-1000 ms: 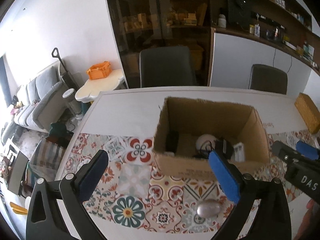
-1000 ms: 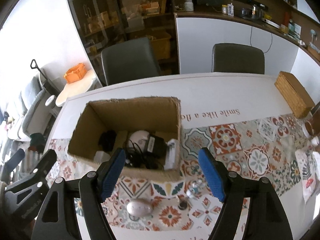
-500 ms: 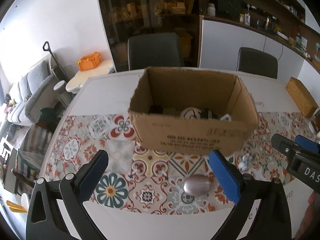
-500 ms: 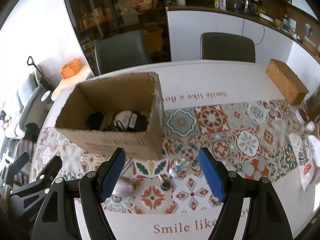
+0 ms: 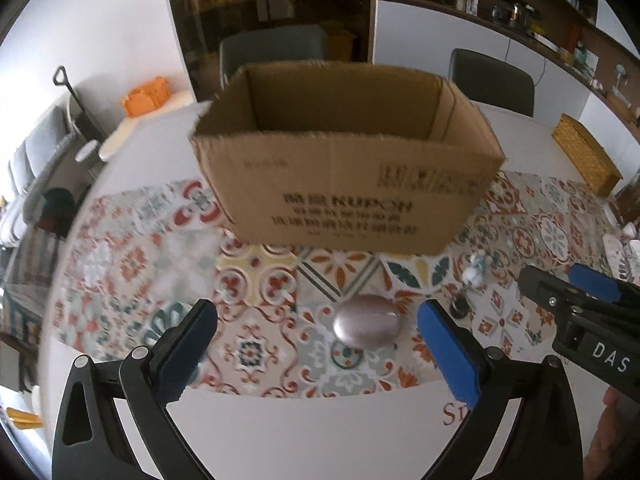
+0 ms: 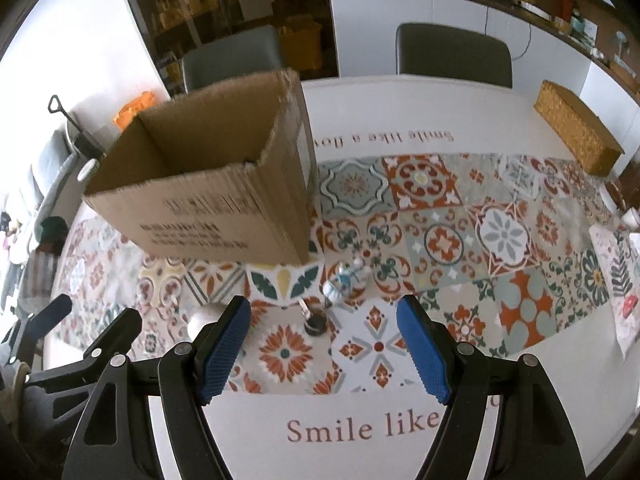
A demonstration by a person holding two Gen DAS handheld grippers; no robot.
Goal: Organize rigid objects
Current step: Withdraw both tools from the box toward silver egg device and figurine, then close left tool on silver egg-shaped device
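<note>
While both tools hang released above the near edge of the worktop [image 6: 360, 432], the move to come turns, by my reading, on how the smooth silver egg-shaped metal object [image 5: 367, 326] lies against the left tool [image 5: 316, 330]. In the left wrist view that egg rests on the patterned tile-print cloth [image 5: 256, 356] directly ahead of the left tool, between the lines of its two blue pads but nearer the right-hand pad, with its long axis running across the gap, roughly parallel to the worktop's near edge. The left tool's jaws stand wide, with nothing between the pads, and they are not touching the egg. The right tool [image 6: 324, 344] is likewise spread with nothing in its grasp; ahead of it lie a small dark round cap-like piece [image 6: 314, 322] and, just beyond, a little white-and-blue figurine [image 6: 340, 282], near each other. The egg shows only partly in the right wrist view, behind that tool's left pad, so the left tool is the better placed for it. The open brown cardboard box [image 5: 344, 184] stands beyond all three, toward the middle of the worktop, its printed wall facing the tools; its contents are hidden from here. A grip across the egg's long axis would likely need the left tool shifted a little to the right first.
</note>
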